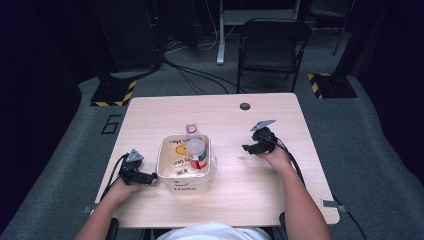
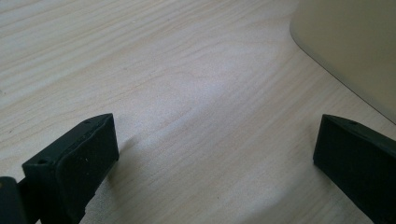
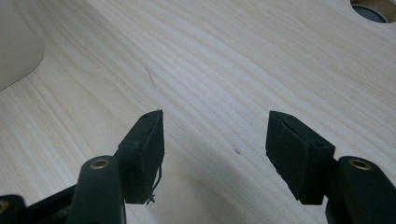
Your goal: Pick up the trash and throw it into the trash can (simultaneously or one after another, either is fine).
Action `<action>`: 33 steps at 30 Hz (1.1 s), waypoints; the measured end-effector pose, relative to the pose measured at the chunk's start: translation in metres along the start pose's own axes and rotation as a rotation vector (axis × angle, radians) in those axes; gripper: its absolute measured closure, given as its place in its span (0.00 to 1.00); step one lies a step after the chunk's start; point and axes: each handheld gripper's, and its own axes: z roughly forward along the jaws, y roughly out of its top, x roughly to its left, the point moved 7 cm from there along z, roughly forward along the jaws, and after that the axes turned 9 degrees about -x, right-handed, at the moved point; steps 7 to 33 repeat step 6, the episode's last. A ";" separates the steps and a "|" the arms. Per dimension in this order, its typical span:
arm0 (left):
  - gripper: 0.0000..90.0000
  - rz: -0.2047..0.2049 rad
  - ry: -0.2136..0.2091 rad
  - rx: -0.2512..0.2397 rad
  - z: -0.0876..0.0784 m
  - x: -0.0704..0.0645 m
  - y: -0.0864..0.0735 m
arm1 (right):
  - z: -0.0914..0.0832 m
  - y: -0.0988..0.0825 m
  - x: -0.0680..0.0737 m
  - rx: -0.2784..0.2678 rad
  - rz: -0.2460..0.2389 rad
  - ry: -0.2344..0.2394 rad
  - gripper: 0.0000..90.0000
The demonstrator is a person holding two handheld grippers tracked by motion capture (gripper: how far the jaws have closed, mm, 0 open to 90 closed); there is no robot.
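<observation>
Pale wood table point(image 1: 235, 197) on grey carpet | white bin point(image 1: 183, 183) lower center holds 1 bottle point(image 1: 196, 152) | left gripper point(image 1: 146, 177) released beside bin | right gripper point(image 1: 248, 148) released, empty, right of bin | I'd steady the bin wall before lifting the bottle.

Left gripper point(image 1: 150, 177), right gripper point(image 1: 248, 148) agape

The high view looks forward and down from above the person's side, taking in the whole table point(image 1: 150, 107); each gripper view rides low, close over the wood (grain plainly visible); both catch an edge of the cream bin point(image 2: 355, 51) standing mid-table.
</observation>
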 end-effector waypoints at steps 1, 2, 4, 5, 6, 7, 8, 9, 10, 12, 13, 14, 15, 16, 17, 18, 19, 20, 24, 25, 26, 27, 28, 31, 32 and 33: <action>0.00 0.000 0.000 0.000 0.000 0.000 0.000 | 0.000 0.000 0.000 0.000 0.000 0.000 0.41; 0.00 0.000 0.000 0.000 0.000 0.000 0.000 | 0.000 0.000 0.000 0.002 -0.001 0.001 0.41; 0.00 -0.002 -0.002 0.001 0.000 0.000 0.000 | 0.000 -0.001 0.000 0.005 0.003 0.001 0.40; 0.00 -0.003 0.002 -0.007 0.001 0.000 0.000 | 0.000 -0.001 0.000 0.004 0.003 0.001 0.40; 0.00 -0.006 0.004 -0.012 0.002 -0.001 0.001 | -0.001 -0.001 0.000 0.008 0.010 0.002 0.40; 0.00 -0.006 0.004 -0.012 0.002 -0.001 0.001 | -0.001 -0.001 0.000 0.008 0.010 0.002 0.40; 0.00 -0.006 0.004 -0.012 0.002 -0.001 0.001 | -0.001 -0.001 0.000 0.008 0.010 0.002 0.40; 0.00 -0.006 0.004 -0.012 0.002 -0.001 0.001 | -0.001 -0.001 0.000 0.008 0.010 0.002 0.40; 0.00 -0.006 0.004 -0.012 0.002 -0.001 0.001 | -0.001 -0.001 0.000 0.008 0.010 0.002 0.40; 0.00 -0.006 0.004 -0.012 0.002 -0.001 0.001 | -0.001 -0.001 0.000 0.008 0.010 0.002 0.40; 0.00 -0.006 0.004 -0.012 0.002 -0.001 0.001 | -0.001 -0.001 0.000 0.008 0.010 0.002 0.40; 0.00 -0.006 0.004 -0.012 0.002 -0.001 0.001 | -0.001 -0.001 0.000 0.008 0.010 0.002 0.40; 0.00 -0.006 0.004 -0.012 0.002 -0.001 0.001 | -0.001 -0.001 0.000 0.008 0.010 0.002 0.40; 0.00 -0.006 0.004 -0.012 0.002 -0.001 0.001 | -0.001 -0.001 0.000 0.008 0.010 0.002 0.40; 0.00 -0.006 0.004 -0.012 0.002 -0.001 0.001 | -0.001 -0.001 0.000 0.008 0.010 0.002 0.40; 0.00 -0.006 0.004 -0.012 0.002 -0.001 0.001 | -0.001 -0.001 0.000 0.008 0.010 0.002 0.40; 0.00 -0.006 0.004 -0.012 0.002 -0.001 0.001 | -0.001 -0.001 0.000 0.008 0.010 0.002 0.40; 0.00 -0.006 0.004 -0.012 0.002 -0.001 0.001 | -0.001 -0.001 0.000 0.008 0.010 0.002 0.40; 0.00 -0.006 0.004 -0.012 0.002 -0.001 0.001 | -0.001 -0.001 0.000 0.008 0.010 0.002 0.40; 0.00 -0.006 0.004 -0.012 0.002 -0.001 0.001 | -0.001 -0.001 0.000 0.008 0.010 0.002 0.40; 0.00 -0.006 0.004 -0.012 0.002 -0.001 0.001 | -0.001 -0.001 0.000 0.008 0.010 0.002 0.40; 0.00 -0.006 0.004 -0.012 0.002 -0.001 0.001 | -0.001 -0.001 0.000 0.008 0.010 0.002 0.40; 0.00 -0.006 0.004 -0.012 0.002 -0.001 0.001 | -0.001 -0.001 0.000 0.008 0.010 0.002 0.40; 0.00 -0.006 0.004 -0.012 0.002 -0.001 0.001 | -0.001 -0.001 0.000 0.008 0.010 0.002 0.40; 0.00 -0.006 0.004 -0.012 0.002 -0.001 0.001 | -0.001 -0.001 0.000 0.008 0.010 0.002 0.40; 0.00 -0.006 0.004 -0.012 0.002 -0.001 0.001 | -0.001 -0.001 0.000 0.008 0.010 0.002 0.40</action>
